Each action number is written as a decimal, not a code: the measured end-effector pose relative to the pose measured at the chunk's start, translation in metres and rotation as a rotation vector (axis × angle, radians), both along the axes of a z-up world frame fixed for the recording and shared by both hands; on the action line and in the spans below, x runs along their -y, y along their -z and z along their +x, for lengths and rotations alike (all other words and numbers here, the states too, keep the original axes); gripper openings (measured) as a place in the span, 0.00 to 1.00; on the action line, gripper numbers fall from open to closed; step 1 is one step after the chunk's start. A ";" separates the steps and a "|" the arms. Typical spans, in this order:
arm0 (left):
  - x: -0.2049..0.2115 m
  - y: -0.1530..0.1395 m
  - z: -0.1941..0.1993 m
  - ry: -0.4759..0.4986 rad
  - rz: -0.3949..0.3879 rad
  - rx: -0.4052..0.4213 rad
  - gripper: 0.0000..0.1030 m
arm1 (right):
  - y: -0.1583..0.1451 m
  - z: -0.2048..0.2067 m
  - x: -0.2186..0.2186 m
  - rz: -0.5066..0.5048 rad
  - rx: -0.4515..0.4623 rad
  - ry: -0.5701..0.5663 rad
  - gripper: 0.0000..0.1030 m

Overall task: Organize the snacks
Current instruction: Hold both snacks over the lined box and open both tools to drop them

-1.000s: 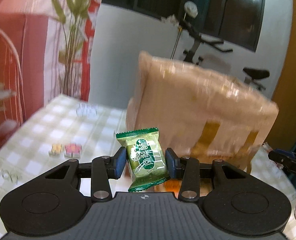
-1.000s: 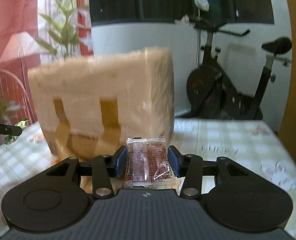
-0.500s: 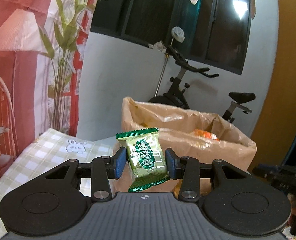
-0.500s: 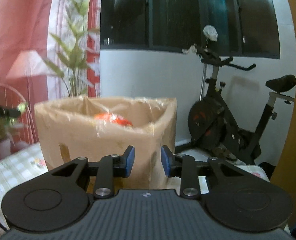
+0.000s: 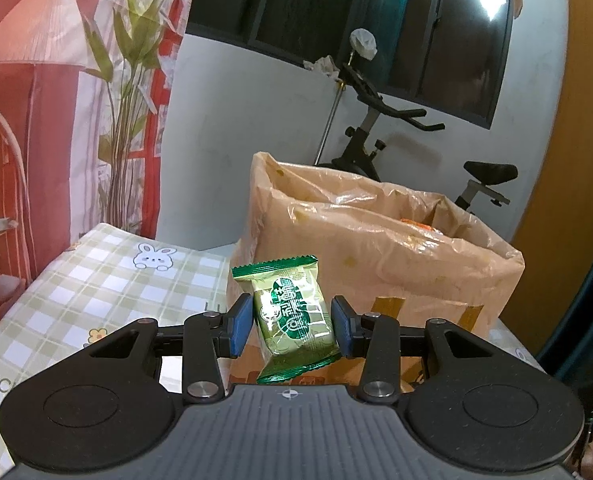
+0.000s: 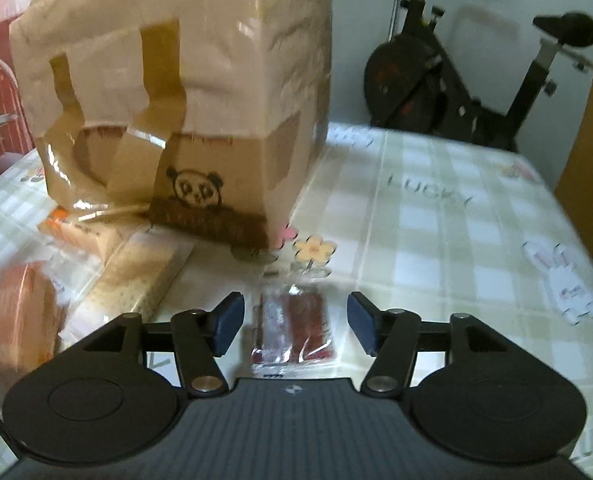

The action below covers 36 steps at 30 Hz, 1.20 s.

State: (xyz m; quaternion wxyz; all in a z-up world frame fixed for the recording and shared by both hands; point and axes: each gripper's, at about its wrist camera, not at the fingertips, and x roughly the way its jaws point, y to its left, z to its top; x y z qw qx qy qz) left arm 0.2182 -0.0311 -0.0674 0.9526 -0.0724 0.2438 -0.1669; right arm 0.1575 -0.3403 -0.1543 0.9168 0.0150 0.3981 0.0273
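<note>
Pinching a green snack packet (image 5: 294, 318) upright between the blue pads (image 5: 241, 330) of the left gripper (image 5: 292, 330), raised in front of the lined cardboard box (image 5: 376, 252) on the checked tablecloth (image 5: 96, 280). Spread wide on the right gripper (image 6: 295, 328), straddling without touching a clear packet of red snack (image 6: 294, 330) lying flat on the cloth just before the box's panda drawing (image 6: 197, 189). More wrapped snacks (image 6: 144, 276) beside the box, left. Exercise bike (image 6: 456, 80) behind.

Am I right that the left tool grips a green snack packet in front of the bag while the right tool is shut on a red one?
Not quite. The right tool is open; the red packet lies on the tablecloth between its fingers, as the right wrist view shows. The rest holds.
</note>
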 end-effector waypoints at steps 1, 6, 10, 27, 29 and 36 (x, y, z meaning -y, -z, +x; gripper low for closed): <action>0.000 0.001 0.000 0.000 0.000 -0.002 0.43 | 0.003 0.001 0.000 0.005 -0.007 -0.006 0.59; 0.003 0.001 -0.001 0.011 0.006 -0.002 0.43 | 0.009 0.006 0.000 -0.021 -0.015 -0.011 0.59; 0.003 0.000 -0.002 0.015 0.004 -0.001 0.43 | 0.008 0.005 -0.001 -0.015 -0.017 -0.017 0.41; 0.018 -0.049 0.001 0.096 -0.022 0.154 0.43 | -0.123 -0.025 0.009 0.013 0.412 0.042 0.39; 0.025 -0.058 0.009 0.112 -0.017 0.172 0.43 | -0.145 -0.021 0.008 0.018 0.474 0.028 0.39; 0.059 -0.067 0.065 0.172 -0.016 0.144 0.43 | -0.180 0.039 -0.010 0.025 0.516 -0.100 0.39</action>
